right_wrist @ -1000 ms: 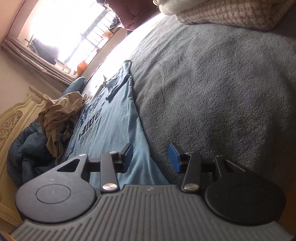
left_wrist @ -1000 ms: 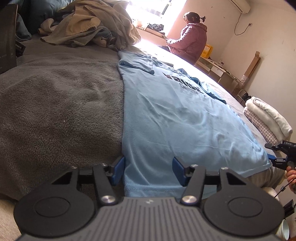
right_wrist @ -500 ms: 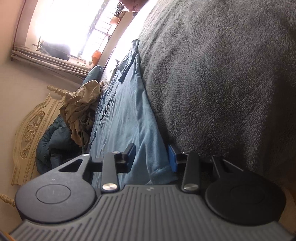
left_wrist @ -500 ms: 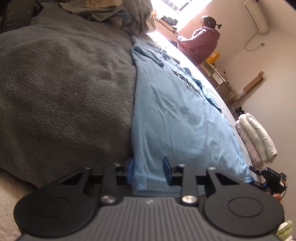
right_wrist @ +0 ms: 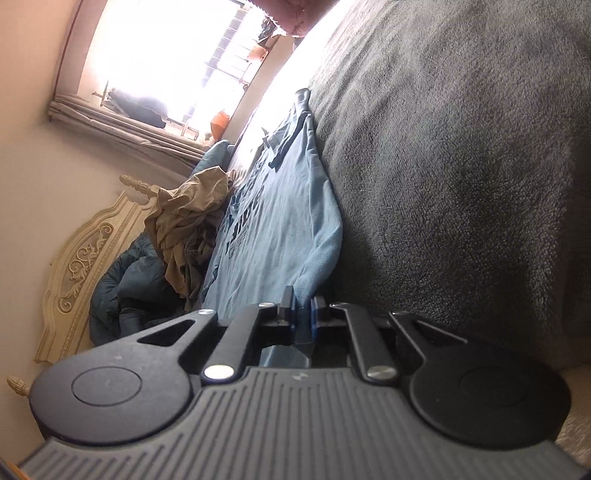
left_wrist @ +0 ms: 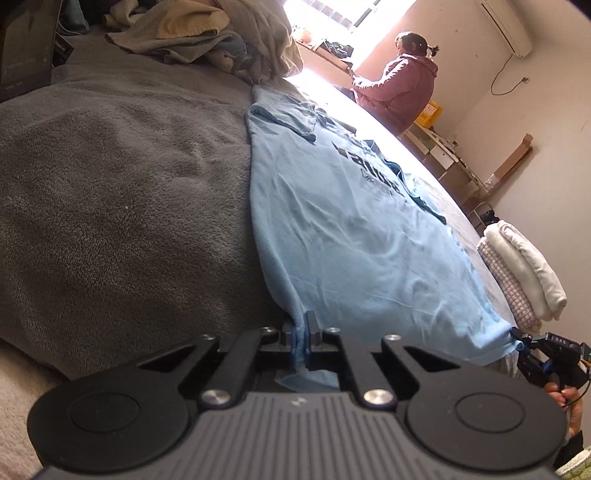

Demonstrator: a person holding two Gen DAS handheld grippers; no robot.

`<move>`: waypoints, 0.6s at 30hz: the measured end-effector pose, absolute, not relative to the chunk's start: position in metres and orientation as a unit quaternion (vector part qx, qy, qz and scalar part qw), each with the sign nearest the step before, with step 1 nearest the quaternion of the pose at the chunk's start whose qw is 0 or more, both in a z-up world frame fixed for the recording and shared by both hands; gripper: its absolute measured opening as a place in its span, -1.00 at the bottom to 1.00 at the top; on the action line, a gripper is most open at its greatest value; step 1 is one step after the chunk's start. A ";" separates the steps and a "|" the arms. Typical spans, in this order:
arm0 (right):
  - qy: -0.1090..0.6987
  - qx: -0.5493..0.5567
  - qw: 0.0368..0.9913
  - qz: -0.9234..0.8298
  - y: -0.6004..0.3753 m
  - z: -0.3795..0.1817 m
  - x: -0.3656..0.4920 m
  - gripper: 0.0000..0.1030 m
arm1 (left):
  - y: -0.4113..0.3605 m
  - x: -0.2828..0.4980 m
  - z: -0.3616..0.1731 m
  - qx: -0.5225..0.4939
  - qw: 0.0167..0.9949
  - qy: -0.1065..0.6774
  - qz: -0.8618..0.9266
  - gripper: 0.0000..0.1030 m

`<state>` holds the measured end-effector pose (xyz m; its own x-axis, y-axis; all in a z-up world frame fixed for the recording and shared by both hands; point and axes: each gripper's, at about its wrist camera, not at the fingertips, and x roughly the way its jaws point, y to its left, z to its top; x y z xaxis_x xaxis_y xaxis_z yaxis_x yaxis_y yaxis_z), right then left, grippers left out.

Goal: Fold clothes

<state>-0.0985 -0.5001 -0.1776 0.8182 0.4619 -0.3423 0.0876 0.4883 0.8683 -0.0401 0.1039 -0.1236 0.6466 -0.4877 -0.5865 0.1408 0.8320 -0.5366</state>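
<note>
A light blue T-shirt (left_wrist: 354, 236) with dark lettering lies flat on a grey fleece blanket (left_wrist: 122, 206), its hem towards me. My left gripper (left_wrist: 301, 336) is shut on the hem's left corner, the cloth pinched between its blue pads. My right gripper (right_wrist: 303, 314) is shut on the hem's other corner, where the blue T-shirt (right_wrist: 280, 218) bunches up into the pads. That right gripper (left_wrist: 532, 349) also shows in the left wrist view at the shirt's right corner, with a hand behind it.
A heap of beige and grey clothes (left_wrist: 207, 33) lies at the head of the bed by a carved headboard (right_wrist: 85, 266). Folded white and checked laundry (left_wrist: 521, 269) is stacked on the right. A person in a maroon jacket (left_wrist: 402, 85) stands by the window.
Both grippers went from open around the shirt's hem corners to shut on them. The hem has bunched up slightly at each grip.
</note>
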 end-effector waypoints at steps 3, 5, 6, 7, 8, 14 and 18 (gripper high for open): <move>0.243 0.502 0.821 0.120 -0.500 -0.164 -0.113 -0.91 | 0.110 -0.052 -0.106 -0.240 0.888 0.347 -0.183 -0.92; 0.226 0.501 0.826 0.126 -0.500 -0.155 -0.122 -0.91 | 0.114 -0.059 -0.093 -0.244 0.893 0.327 -0.188 -0.92; 0.219 0.500 0.828 0.130 -0.500 -0.151 -0.125 -0.91 | 0.116 -0.063 -0.087 -0.247 0.895 0.319 -0.191 -0.92; 0.213 0.499 0.829 0.135 -0.501 -0.147 -0.129 -0.91 | 0.118 -0.066 -0.082 -0.251 0.896 0.313 -0.192 -0.92; 0.206 0.500 0.829 0.139 -0.500 -0.143 -0.132 -0.91 | 0.120 -0.069 -0.078 -0.255 0.895 0.309 -0.193 -0.92; 0.168 0.511 0.827 0.162 -0.496 -0.125 -0.155 -0.91 | 0.132 -0.095 -0.053 -0.269 0.897 0.285 -0.202 -0.92; 0.149 0.507 0.831 0.173 -0.492 -0.108 -0.177 -0.91 | 0.142 -0.125 -0.034 -0.271 0.903 0.265 -0.202 -0.92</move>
